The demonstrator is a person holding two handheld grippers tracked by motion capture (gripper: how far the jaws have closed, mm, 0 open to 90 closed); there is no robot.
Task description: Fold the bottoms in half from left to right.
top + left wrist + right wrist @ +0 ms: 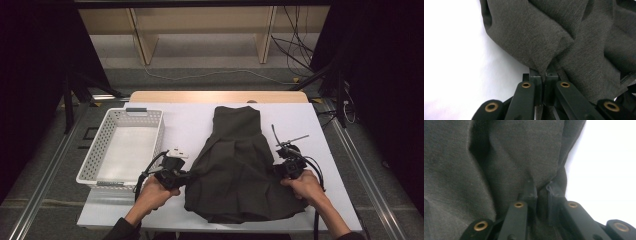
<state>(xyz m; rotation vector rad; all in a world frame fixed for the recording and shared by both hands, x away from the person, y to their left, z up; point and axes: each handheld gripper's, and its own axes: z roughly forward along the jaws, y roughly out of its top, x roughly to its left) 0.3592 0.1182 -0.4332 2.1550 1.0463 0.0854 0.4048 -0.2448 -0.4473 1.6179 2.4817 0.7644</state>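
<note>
High view, from the left: a white basket stands on the white table. Beside it the left gripper pinches the left edge of the dark garment, jaws closed on a fold. At the garment's right edge, the right gripper clamps the cloth likewise.

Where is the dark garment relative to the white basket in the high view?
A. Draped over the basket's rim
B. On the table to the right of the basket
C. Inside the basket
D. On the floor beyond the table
B: the dark garment lies spread on the white table, apart from the white basket at its left, with both grippers at its edges.
</note>
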